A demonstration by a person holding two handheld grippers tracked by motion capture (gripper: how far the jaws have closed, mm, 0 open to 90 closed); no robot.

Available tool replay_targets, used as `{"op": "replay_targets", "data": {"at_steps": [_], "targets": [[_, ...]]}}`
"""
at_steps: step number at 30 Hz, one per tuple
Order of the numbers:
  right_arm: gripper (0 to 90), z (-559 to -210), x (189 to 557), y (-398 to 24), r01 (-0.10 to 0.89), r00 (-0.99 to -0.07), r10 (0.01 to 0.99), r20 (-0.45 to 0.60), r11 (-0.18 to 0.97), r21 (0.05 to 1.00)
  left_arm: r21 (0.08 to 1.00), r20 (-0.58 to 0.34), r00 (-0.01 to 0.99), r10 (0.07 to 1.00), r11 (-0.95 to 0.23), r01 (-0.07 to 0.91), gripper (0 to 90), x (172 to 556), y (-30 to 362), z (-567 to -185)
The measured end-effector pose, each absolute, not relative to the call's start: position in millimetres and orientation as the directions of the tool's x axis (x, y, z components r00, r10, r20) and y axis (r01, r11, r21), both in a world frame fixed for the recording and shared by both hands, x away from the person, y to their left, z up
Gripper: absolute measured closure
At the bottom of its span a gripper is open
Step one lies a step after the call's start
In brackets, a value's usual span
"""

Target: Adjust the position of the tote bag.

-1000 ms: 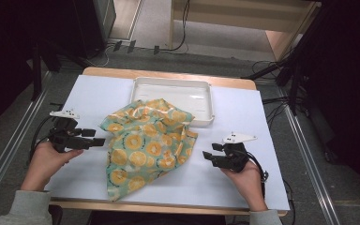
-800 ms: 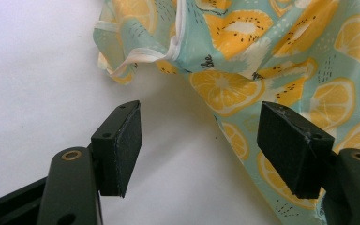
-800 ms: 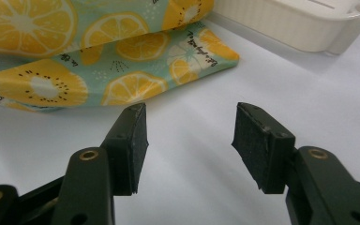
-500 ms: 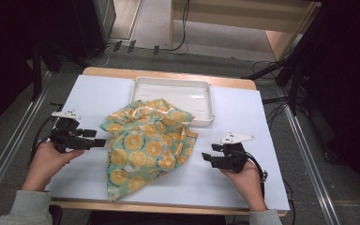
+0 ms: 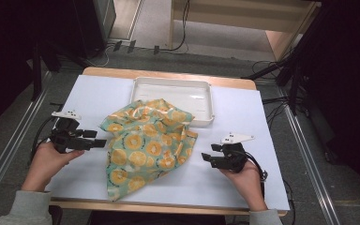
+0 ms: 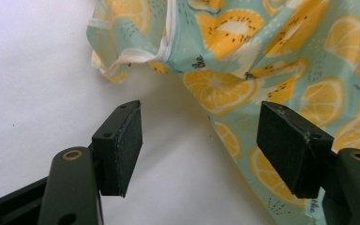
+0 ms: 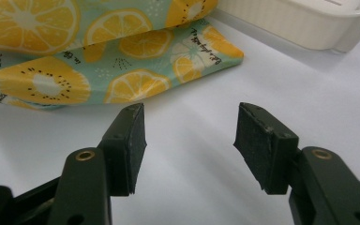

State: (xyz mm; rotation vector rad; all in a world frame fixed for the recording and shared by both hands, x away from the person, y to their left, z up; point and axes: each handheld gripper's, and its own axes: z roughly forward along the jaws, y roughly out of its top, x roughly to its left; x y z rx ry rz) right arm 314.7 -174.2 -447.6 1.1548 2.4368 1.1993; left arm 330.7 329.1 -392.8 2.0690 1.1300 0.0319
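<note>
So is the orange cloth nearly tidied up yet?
Not yet. The cloth lies crumpled on the table, one edge draped over the white tray. The left gripper and right gripper wait open beside it, holding nothing. Grabbing and any folding or moving remain.

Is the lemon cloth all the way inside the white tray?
No, the lemon cloth lies crumpled on the table, merely overlapping the white tray.

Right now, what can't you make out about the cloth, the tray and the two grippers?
- cloth: underside and folded-under edges hidden by its own crumples, high view.
- tray: near-left corner covered by the cloth.
- Print lettering on the cloth, right gripper view: too small to read.
- left gripper, right gripper: bodies cut off by the bottom edge.
</note>
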Motion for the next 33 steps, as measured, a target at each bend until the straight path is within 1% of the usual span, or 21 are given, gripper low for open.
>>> {"op": "replay_targets", "data": {"at_steps": [9, 14, 20, 23, 27, 33], "targets": [[44.3, -446, 314, -173, 0.559, -0.682, 0.714, 0.16, 0.368, 0.743, 0.651, -0.303, 0.608, 0.734, -0.307, 0.695, 35.0, 328, 331, -365], [44.2, -445, 314, -171, 0.558, -0.686, 0.71, 0.16, 0.372, 0.742, 0.652, -0.288, 0.618, 0.732, -0.323, 0.686, 34.7, 333, 328, -356], [44.2, -445, 314, -171, 0.555, -0.688, 0.708, 0.157, 0.375, 0.743, 0.634, -0.277, 0.631, 0.725, -0.356, 0.686, 31.9, 349, 316, -347], [44.1, -445, 314, -172, 0.557, -0.686, 0.71, 0.157, 0.374, 0.741, 0.644, -0.281, 0.646, 0.71, -0.36, 0.675, 30.1, 356, 311, -341], [44.1, -445, 314, -173, 0.556, -0.689, 0.707, 0.16, 0.374, 0.742, 0.654, -0.264, 0.661, 0.703, -0.373, 0.658, 25.2, 367, 304, -336], [44.1, -446, 315, -173, 0.559, -0.686, 0.709, 0.162, 0.371, 0.741, 0.628, -0.253, 0.655, 0.712, -0.395, 0.671, 24.9, 383, 293, -336]]}}
